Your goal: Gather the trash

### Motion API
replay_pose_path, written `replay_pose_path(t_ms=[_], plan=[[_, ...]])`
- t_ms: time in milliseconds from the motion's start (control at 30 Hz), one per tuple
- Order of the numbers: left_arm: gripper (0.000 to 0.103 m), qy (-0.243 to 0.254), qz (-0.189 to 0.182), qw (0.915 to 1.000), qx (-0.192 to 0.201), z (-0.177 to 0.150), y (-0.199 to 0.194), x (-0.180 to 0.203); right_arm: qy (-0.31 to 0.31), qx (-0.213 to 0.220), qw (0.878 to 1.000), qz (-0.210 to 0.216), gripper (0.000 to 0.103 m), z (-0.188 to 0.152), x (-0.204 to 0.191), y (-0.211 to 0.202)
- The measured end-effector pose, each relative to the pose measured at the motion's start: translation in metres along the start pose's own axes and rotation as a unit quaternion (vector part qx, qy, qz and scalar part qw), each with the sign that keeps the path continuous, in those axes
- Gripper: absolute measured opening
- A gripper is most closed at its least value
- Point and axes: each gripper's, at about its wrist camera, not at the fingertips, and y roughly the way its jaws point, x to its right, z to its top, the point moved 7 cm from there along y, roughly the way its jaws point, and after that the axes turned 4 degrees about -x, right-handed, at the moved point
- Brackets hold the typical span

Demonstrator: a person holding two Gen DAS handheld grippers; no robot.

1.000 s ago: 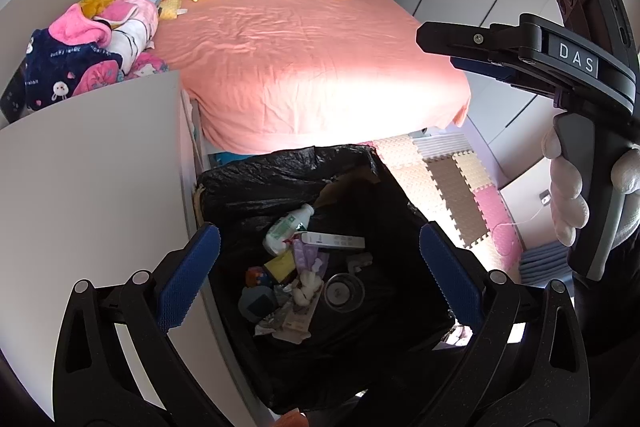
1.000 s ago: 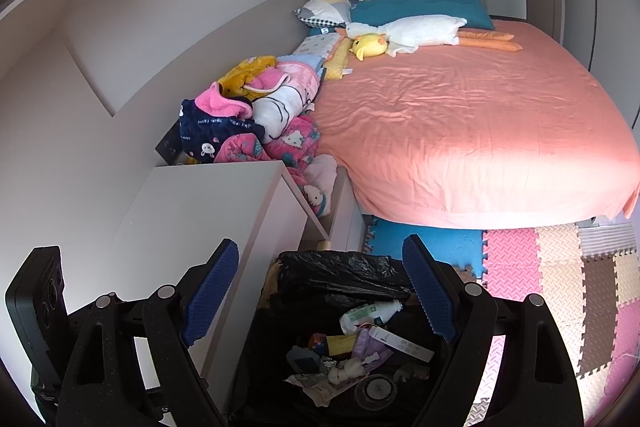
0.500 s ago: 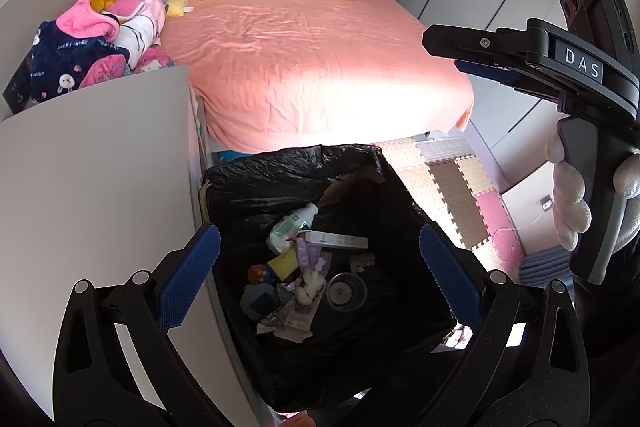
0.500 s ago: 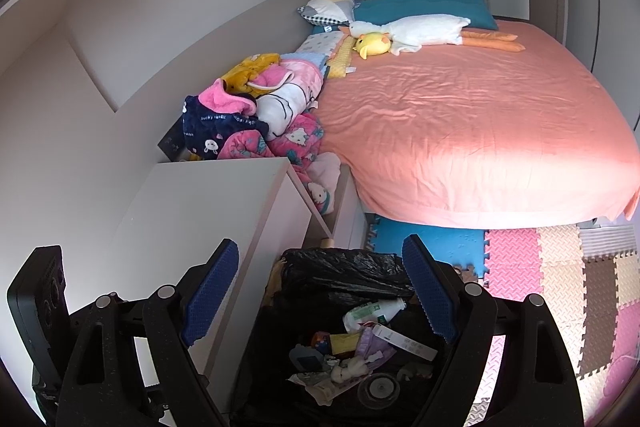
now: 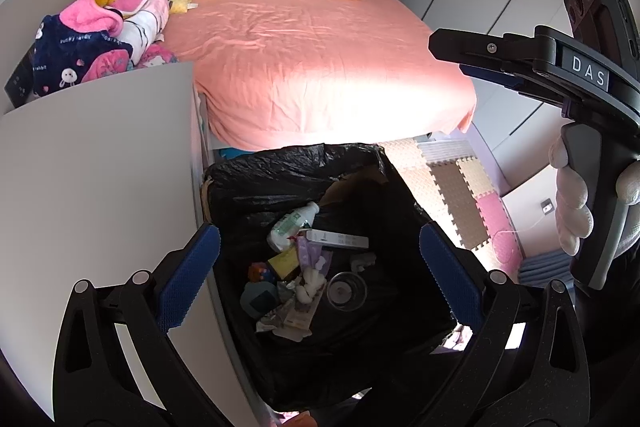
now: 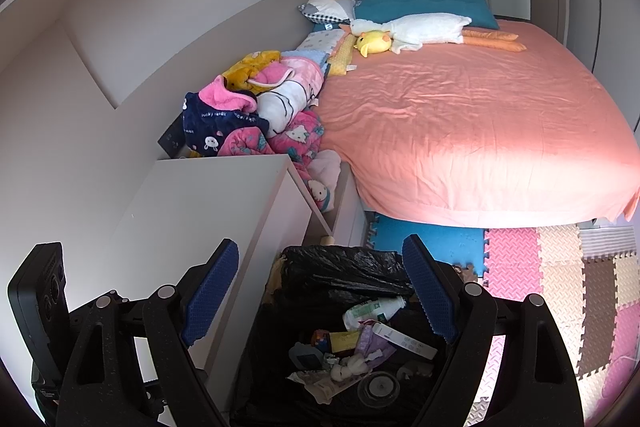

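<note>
A bin lined with a black bag (image 5: 296, 167) (image 6: 340, 267) stands on the floor between the white cabinet and the bed. Inside lie a white bottle (image 5: 290, 225) (image 6: 372, 311), a long white box (image 5: 338, 239), a clear plastic cup (image 5: 346, 291), a yellow packet and several wrappers. My left gripper (image 5: 316, 275) is open and empty, held above the bin. My right gripper (image 6: 320, 295) is open and empty, also above the bin; its body shows at the right of the left wrist view (image 5: 560, 67).
A white cabinet top (image 5: 92, 167) (image 6: 200, 207) is left of the bin. A bed with a pink sheet (image 6: 460, 115), plush toys and piled clothes (image 6: 256, 107) lies behind. Coloured foam floor mats (image 6: 560, 275) lie to the right.
Both grippers drifted slightly, so the view shifted a little over the bin. Both stayed open and empty. The trash in the bin has not moved.
</note>
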Motion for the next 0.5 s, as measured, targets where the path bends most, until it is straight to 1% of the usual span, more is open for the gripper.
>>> replay_pose_path(t_ms=[200,333,500], plan=[[0.097,0.009,0.004,0.9999,0.004,0.0003,-0.0001,0.0031,-0.002,-0.003,1.000,0.001,0.084,-0.0030,0.0007,0.0017],[0.097,0.001,0.009,1.0000,0.002,0.0003,0.0013,0.0020,-0.002,-0.003,1.000,0.001,0.084,-0.0023,0.0019,0.0013],[0.097,0.000,0.001,1.0000,0.004,0.0020,0.0024,0.0025,-0.002,-0.004,1.000,0.002,0.084,-0.0021,0.0018,0.0013]])
